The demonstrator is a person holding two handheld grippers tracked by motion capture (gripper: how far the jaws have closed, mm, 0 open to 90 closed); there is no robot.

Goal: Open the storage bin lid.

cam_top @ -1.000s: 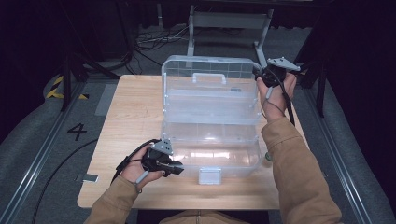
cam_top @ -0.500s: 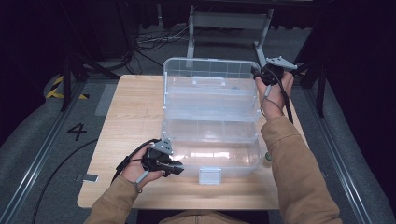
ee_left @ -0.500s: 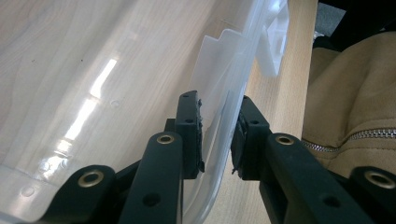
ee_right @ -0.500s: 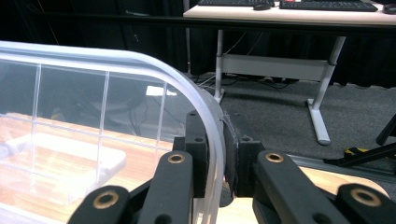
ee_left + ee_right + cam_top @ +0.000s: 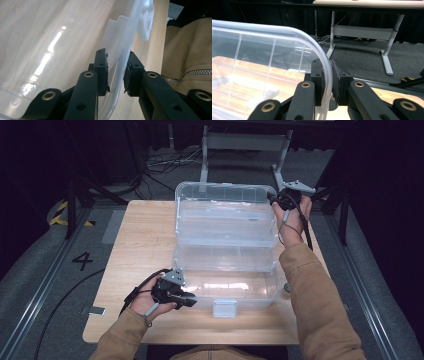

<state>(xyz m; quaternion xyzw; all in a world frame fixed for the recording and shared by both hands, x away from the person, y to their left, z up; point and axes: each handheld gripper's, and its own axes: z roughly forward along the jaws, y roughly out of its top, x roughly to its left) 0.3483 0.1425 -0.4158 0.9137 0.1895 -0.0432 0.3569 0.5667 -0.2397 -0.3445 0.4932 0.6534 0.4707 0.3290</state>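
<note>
Wooden bench (image 5: 135, 250) carries a clear plastic storage box (image 5: 225, 285) at its middle, white latch (image 5: 224, 308) on the near wall. Hinged lid (image 5: 225, 215) stands up at the far side, partly lowered toward the person. Right gripper (image 5: 279, 200) is clamped on the lid's far right corner rim (image 5: 327, 72); left gripper (image 5: 186, 299) is clamped on the box's near left wall (image 5: 117, 75), bracing it. Step looks like closing: next, swing the lid down and seat it, base held steady.
</note>
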